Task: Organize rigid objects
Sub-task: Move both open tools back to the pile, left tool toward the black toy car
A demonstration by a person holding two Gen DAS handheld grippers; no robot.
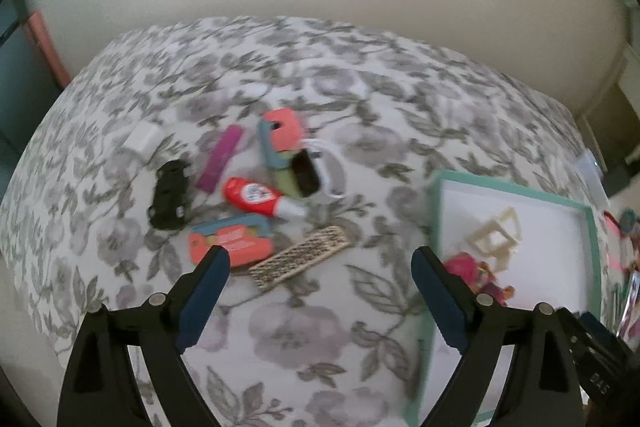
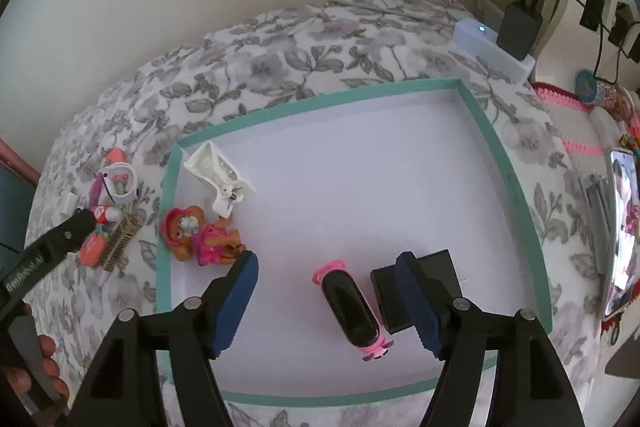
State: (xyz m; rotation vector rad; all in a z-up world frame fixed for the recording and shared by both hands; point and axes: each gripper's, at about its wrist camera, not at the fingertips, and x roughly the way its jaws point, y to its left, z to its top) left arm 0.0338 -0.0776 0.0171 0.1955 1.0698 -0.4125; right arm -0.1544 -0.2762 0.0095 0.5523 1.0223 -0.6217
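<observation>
The black capsule [image 2: 354, 311] with pink ends lies flat on the tray [image 2: 494, 147] floor between my right gripper [image 2: 332, 303] fingers, which stand apart and clear of it; nothing is clamped. It rests just beside a black box [image 2: 436, 269] that sits behind my right-hand finger. A bear figure [image 2: 200, 233] and a white clip [image 2: 218, 173] lie nearer the tray's far left corner.

I judge the drop is done here, so the right hand should lift straight up without brushing the capsule, which looks likely to roll.

Outside the tray, on the floral bedspread [image 1: 304, 339], the loose pile waits: an orange toy [image 1: 234, 243], a patterned comb [image 1: 300, 259], a red tube [image 1: 256, 197], a black car [image 1: 170, 201], a purple stick [image 1: 222, 159] and 1 more orange toy [image 1: 280, 137] tangled with a white cord. My left gripper [image 1: 320, 297] hangs above them, fingers wide, holding nothing.

The comb lies nearest; I would turn the fingers across its narrow width and press down into the soft cover before closing.
</observation>
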